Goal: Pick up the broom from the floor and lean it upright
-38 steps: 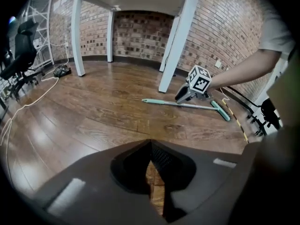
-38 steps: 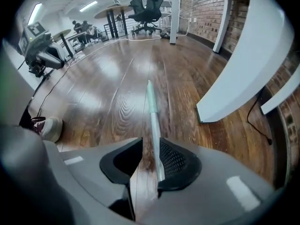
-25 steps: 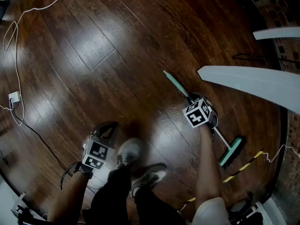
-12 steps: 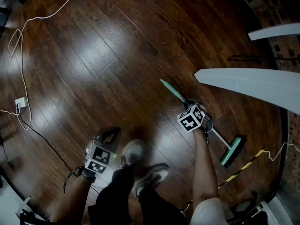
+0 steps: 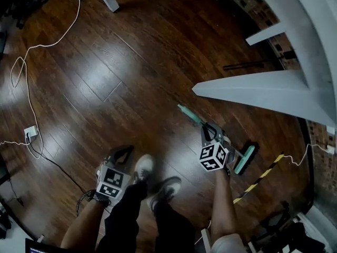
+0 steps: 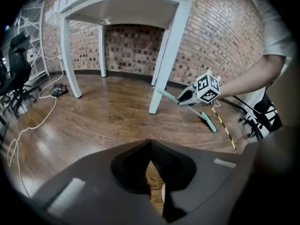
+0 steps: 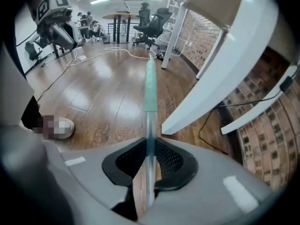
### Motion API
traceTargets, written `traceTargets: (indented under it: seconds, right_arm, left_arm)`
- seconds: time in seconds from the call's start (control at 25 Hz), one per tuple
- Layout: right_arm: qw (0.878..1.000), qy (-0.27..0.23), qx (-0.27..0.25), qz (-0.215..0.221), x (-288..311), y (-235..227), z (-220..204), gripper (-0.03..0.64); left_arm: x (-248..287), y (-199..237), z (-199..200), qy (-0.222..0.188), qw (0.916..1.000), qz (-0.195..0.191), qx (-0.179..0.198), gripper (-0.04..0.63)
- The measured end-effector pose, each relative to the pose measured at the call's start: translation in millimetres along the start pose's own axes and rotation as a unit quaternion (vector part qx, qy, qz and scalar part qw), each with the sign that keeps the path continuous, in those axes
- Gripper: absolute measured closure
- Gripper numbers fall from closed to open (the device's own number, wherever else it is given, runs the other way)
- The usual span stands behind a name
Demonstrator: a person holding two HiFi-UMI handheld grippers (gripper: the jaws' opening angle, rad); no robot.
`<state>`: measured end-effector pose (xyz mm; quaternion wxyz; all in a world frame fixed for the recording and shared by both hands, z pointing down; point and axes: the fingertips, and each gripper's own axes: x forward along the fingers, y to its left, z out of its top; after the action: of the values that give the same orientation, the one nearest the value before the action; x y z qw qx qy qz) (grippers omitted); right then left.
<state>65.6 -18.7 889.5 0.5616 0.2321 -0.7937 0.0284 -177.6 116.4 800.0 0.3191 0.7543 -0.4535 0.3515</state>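
Note:
The broom (image 5: 189,115) has a silver pole, a teal grip at its far end and a teal head (image 5: 245,159) low by the floor. My right gripper (image 5: 209,129) is shut on the pole, which slants up from the head. In the right gripper view the pole (image 7: 150,121) runs straight out between the pads, my right gripper (image 7: 149,146) clamped on it. My left gripper (image 5: 122,151) hovers left of the person's shoes, shut, with nothing in it; its tips meet in the left gripper view (image 6: 150,146).
A white desk frame (image 5: 253,91) stands just right of the broom, against a brick wall. White cables (image 5: 26,88) and a plug (image 5: 30,132) lie at the left. A yellow-black striped cord (image 5: 260,179) runs by the broom head. The person's shoes (image 5: 142,168) stand between the grippers.
My right gripper has come up with the pole, so the grip end has left the floor and the broom slants. My left gripper has risen too, still with nothing in it.

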Motion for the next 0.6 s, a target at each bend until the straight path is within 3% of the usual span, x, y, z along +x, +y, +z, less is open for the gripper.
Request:
traceTargets:
  seconds: [0.24,0.4,0.6]
  right_arm:
    - [0.998,-0.037,0.035,-0.037,-125,-28,-7,0.531]
    - [0.993,-0.049,0.079,-0.072,-204,-57,-16,0.529]
    - [0.985,-0.061,0.125,-0.106,-258,-85,-24,0.526]
  left_arm:
    - [-54,-34,75,-0.015,0.9989,-0.035,0.027,0.594]
    - [-93,-54,126,-0.025,0.9942,-0.069,0.078,0.594]
    - [-125,-62,189,-0.058,0.9851,-0.088,0.136,0.594]
